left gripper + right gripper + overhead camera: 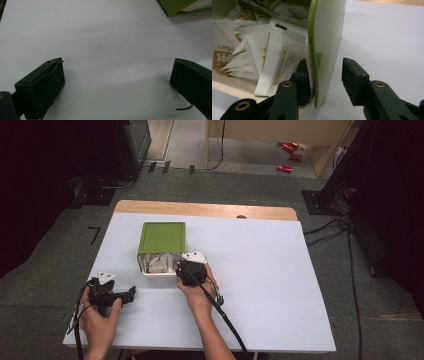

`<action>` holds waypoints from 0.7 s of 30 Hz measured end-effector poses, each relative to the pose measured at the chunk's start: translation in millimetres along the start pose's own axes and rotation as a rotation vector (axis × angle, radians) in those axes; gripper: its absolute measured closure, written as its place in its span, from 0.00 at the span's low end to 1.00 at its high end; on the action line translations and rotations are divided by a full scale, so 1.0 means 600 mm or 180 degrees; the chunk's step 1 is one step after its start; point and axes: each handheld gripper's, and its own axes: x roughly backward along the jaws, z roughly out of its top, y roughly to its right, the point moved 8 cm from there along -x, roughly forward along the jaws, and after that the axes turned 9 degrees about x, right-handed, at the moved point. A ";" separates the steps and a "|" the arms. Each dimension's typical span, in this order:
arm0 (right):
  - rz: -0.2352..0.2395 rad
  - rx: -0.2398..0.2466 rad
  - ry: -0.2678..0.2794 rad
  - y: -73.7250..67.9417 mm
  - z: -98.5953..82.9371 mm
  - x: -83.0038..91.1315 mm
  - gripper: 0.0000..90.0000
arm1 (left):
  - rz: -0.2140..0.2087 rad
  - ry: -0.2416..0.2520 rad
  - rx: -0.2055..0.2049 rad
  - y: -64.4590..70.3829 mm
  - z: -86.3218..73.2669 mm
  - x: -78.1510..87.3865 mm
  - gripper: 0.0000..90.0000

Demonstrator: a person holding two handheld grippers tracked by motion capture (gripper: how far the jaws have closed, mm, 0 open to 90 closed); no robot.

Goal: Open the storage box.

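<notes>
Green box (pixel 161 238) lying on its side near the middle of the white table (pixel 260 270), open mouth toward the person, white sachets (pixel 279 65) inside. Right gripper (pixel 325 75) at the mouth, jaws apart, straddling the green side wall. Left gripper (pixel 117 75) wide, empty, low over bare table, apart from the box.

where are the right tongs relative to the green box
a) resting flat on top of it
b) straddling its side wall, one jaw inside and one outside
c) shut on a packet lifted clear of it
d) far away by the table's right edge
b: in the right gripper view the right tongs stand open across the side wall of the green box, one jaw in by the white packets, the other outside.
</notes>
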 end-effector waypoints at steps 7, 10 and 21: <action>-0.0049 -0.0183 0.0014 -0.001 -0.006 -0.020 0.76 | 0.0000 -0.0005 -0.0006 0.000 0.000 0.000 0.00; -0.0007 -0.0241 0.0008 -0.001 -0.006 -0.022 0.77 | 0.0000 -0.0009 -0.0011 0.000 0.000 0.000 0.00; 0.0000 -0.0210 -0.0033 -0.007 -0.009 -0.018 0.77 | 0.0001 -0.0009 -0.0011 0.000 0.000 0.000 0.00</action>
